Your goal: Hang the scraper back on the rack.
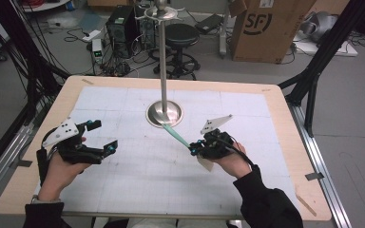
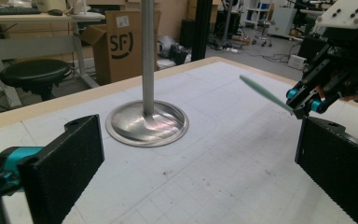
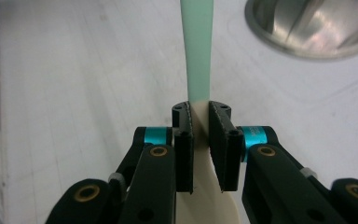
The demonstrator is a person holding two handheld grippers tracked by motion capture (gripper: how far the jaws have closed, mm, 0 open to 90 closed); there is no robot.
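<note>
A utensil with a mint-green handle (image 1: 176,134) and a cream blade (image 1: 205,164) is held above the white gridded mat (image 1: 138,171). My right gripper (image 1: 193,147) is shut on it where handle meets blade. In the right gripper view the pads (image 3: 184,154) pinch the cream neck (image 3: 199,116), and the green handle (image 3: 196,51) points away towards the stand's round base (image 3: 312,28). The handle's tip hangs near the metal base (image 1: 164,114) of an upright pole (image 1: 163,57). My left gripper (image 1: 105,135) rests at the mat's left, open and holding nothing, its jaws wide apart (image 2: 200,172).
The wooden table edge (image 1: 171,80) frames the mat. Behind the table stand a cardboard box (image 1: 266,28), a black stool (image 1: 180,35) and a computer tower (image 1: 121,23). A black frame post (image 1: 313,76) rises at the right. Hooks top the pole.
</note>
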